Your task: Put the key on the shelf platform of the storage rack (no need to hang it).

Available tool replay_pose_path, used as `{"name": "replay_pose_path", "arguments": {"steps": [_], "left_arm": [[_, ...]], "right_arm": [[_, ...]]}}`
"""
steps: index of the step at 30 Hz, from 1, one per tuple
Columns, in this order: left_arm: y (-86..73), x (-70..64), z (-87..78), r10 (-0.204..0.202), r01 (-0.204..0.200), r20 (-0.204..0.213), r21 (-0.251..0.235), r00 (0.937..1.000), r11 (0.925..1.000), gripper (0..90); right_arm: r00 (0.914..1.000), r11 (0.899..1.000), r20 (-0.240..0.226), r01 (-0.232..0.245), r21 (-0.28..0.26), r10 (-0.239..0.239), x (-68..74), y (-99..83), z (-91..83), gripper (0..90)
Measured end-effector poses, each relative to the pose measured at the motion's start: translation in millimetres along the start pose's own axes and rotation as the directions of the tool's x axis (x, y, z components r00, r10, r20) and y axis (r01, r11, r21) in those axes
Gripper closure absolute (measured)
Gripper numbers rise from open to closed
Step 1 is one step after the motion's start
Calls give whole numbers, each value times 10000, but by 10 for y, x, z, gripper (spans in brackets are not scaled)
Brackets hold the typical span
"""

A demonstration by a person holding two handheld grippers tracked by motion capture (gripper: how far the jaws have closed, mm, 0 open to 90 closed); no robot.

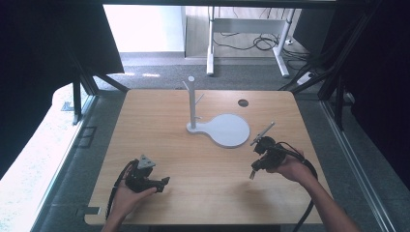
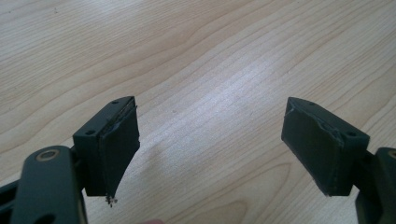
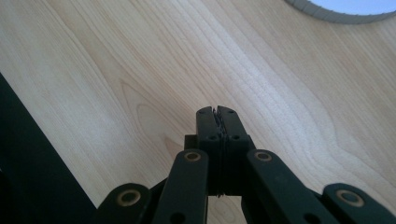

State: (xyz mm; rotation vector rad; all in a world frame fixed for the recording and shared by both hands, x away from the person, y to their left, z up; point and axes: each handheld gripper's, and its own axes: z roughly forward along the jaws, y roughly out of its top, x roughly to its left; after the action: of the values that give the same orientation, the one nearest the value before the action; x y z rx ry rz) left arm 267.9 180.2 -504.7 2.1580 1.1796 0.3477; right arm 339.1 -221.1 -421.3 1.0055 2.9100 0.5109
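Observation:
A white stand [image 1: 192, 104], an upright post with short pegs on a flat round base [image 1: 227, 130], sits at the middle of the wooden table [image 1: 203, 188]. My left gripper [image 1: 163, 182] lies low near the front left in a hand. In the left gripper view the left gripper [image 2: 212, 140] is wide open over bare wood, with nothing between its pads [image 2: 119, 144]. My right gripper [image 1: 260, 146] is held at the right, just off the base's right edge. In the right gripper view the right gripper [image 3: 218, 112] is shut with nothing in it, and the base's rim [image 3: 336, 16] shows at the top.
A small dark round hole [image 1: 243, 102] sits in the table top behind the base. Cables [image 1: 309, 212] trail from both grippers toward the front edge. Beyond the table are grey carpet and white desk legs [image 1: 211, 53]. Dark frames stand along both sides.

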Motion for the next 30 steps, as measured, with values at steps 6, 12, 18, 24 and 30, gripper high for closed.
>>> {"name": "replay_pose_path", "arguments": {"steps": [6,12,18,24,30], "left_arm": [[1,6,-7,15,-15,21,-22,10000,10000,194],[0,7,-7,-41,41,31,-28,10000,10000,194],[-2,16,-10,-41,41,7,-25,10000,10000,194],[-1,11,-5,-36,36,25,-13,10000,10000,194],[-2,20,-9,-39,39,15,-16,10000,10000,194]], "right_arm": [[10000,10000,40,-53,22,53,-41,73,-50,900],[9999,10000,62,-89,24,89,-103,136,-60,900],[9998,9999,118,-150,-28,151,-158,229,-80,900],[9998,9998,175,-96,-184,99,-203,316,-99,900],[9997,9997,200,-130,-193,134,-263,422,-105,900]]}}
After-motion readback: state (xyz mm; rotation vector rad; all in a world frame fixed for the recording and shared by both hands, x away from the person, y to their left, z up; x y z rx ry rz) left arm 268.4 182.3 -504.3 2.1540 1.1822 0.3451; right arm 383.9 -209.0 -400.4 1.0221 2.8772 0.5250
